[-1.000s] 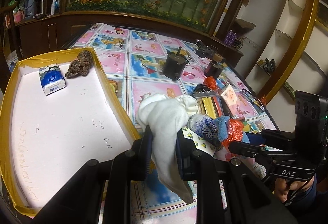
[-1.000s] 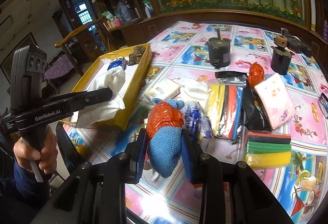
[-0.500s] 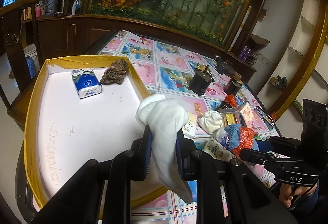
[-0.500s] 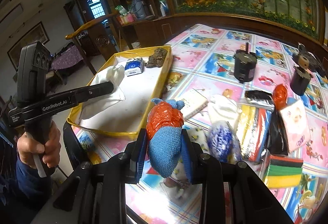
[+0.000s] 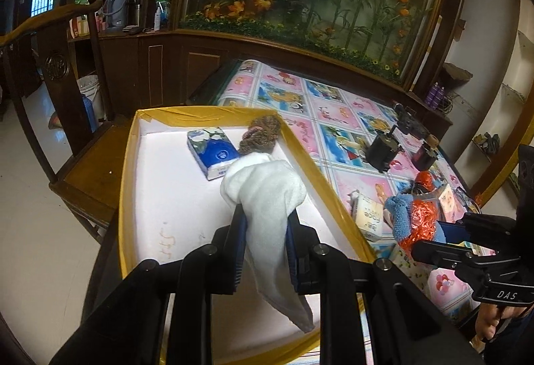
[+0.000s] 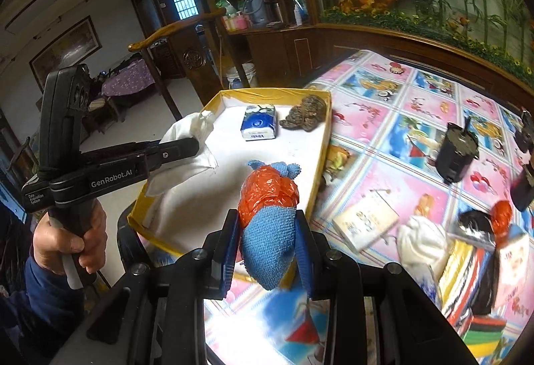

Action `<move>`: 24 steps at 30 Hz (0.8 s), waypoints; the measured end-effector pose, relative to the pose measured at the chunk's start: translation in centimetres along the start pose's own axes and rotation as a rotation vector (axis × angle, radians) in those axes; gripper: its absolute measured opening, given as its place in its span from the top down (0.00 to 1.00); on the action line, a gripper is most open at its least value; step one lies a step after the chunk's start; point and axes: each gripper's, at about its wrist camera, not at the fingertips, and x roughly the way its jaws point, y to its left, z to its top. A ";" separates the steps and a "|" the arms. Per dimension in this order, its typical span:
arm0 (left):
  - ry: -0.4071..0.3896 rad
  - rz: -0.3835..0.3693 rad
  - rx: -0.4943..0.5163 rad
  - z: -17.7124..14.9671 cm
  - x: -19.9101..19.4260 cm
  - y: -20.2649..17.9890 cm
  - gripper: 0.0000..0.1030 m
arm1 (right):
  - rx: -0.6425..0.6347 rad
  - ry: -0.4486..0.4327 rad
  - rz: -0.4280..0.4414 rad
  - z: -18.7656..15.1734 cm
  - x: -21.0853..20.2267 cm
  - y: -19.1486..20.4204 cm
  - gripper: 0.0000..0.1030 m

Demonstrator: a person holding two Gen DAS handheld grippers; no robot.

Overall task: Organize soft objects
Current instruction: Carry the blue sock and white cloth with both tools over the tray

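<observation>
Sitting at the corner of the table [image 5: 333,118], the yellow-rimmed tray [image 5: 320,178] with a white floor holds 2 things at its far end: a blue-and-white tissue pack [image 5: 213,153] and, just beside it by the far right corner, a brown knitted piece [image 5: 260,134]. Above the tray's floor, the left gripper [image 5: 263,228] has its jaws clamped on a white cloth [image 5: 267,198], whose loose end hangs below them. The right gripper [image 6: 268,251] has its jaws closed on a blue towel bundle [image 6: 268,241] wrapped partly in orange plastic [image 6: 268,194], over the tray's near right rim. Other soft items lie in a pile [image 6: 467,258] on the patterned tablecloth, well apart from the tray.
</observation>
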 end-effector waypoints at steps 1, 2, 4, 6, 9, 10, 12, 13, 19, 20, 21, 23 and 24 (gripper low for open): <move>0.000 0.014 0.006 0.3 0.0 0.4 0.81 | 0.003 0.001 0.001 0.5 0.4 0.0 0.67; 0.003 0.026 0.009 0.5 0.0 0.7 0.81 | 0.003 0.000 0.001 1.0 0.8 0.1 0.67; 0.009 0.038 0.007 1.3 0.2 1.4 0.81 | -0.002 0.000 -0.007 2.0 1.5 0.2 0.67; 0.014 0.053 0.003 1.9 0.5 2.0 0.81 | -0.001 -0.004 -0.012 3.2 2.2 0.3 0.67; 0.020 0.077 0.005 2.8 1.1 2.7 0.81 | 0.000 -0.016 -0.022 4.7 3.0 0.4 0.67; 0.026 0.087 0.001 3.1 1.4 3.0 0.81 | 0.004 -0.018 -0.024 5.2 3.3 0.3 0.67; 0.035 0.099 0.004 3.7 2.1 3.4 0.81 | 0.013 -0.018 -0.024 6.0 3.9 0.1 0.67; 0.044 0.109 -0.001 3.9 2.6 3.8 0.81 | 0.016 -0.018 -0.029 6.3 4.3 0.0 0.67; 0.089 0.128 -0.025 5.1 5.0 5.4 0.81 | 0.034 0.001 -0.042 8.1 6.7 -0.6 0.67; 0.102 0.129 -0.028 5.3 5.5 5.6 0.81 | 0.038 0.006 -0.046 8.4 7.3 -0.8 0.67; 0.112 0.134 -0.035 5.5 5.9 5.9 0.81 | 0.043 0.009 -0.048 8.7 7.8 -1.0 0.67; 0.127 0.142 -0.037 6.0 6.6 6.2 0.81 | 0.055 0.025 -0.047 9.4 9.1 -1.3 0.67; 0.139 0.143 -0.044 6.2 7.1 6.5 0.81 | 0.058 0.034 -0.047 9.7 9.8 -1.3 0.67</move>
